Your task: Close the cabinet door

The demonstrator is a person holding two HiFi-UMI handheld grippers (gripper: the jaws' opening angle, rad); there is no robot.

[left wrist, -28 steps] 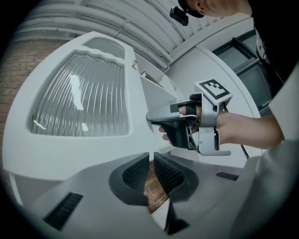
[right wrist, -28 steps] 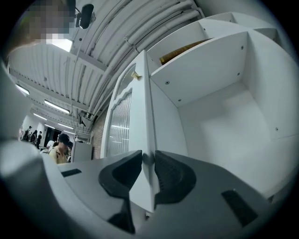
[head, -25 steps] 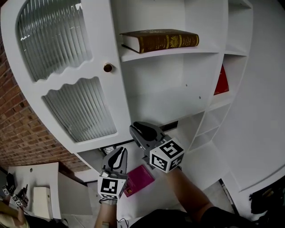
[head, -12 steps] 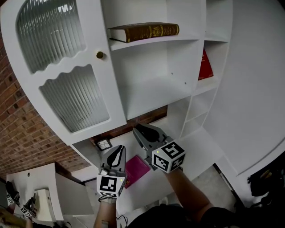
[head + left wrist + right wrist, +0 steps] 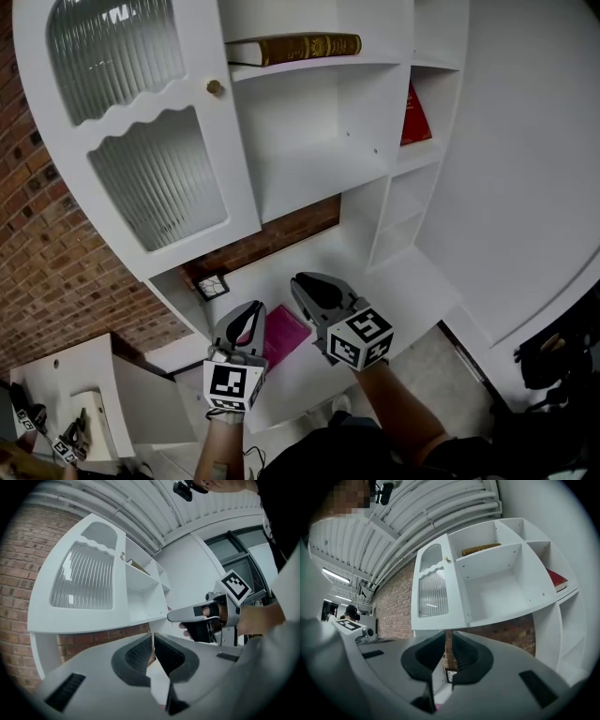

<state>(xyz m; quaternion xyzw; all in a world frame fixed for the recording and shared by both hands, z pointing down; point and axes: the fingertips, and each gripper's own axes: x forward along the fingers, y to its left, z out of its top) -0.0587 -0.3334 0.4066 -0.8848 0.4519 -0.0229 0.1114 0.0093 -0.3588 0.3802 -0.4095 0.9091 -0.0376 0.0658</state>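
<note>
The white cabinet door has two ribbed glass panes and a small brass knob. It looks flat against the cabinet front, left of the open shelves, and shows as well in the left gripper view and the right gripper view. Both grippers hang low, well below the door and apart from it. My left gripper is shut and holds nothing. On my right gripper the jaws are closing, almost together, with nothing between them.
A brown book lies on the upper shelf and a red book leans in the right-hand column. A pink notebook and a small dark frame rest on the white counter. A brick wall stands behind at the left.
Both grippers have dropped lower and come back from the cabinet, toward the counter's front. The right jaws have narrowed. The door has kept its place against the cabinet.
</note>
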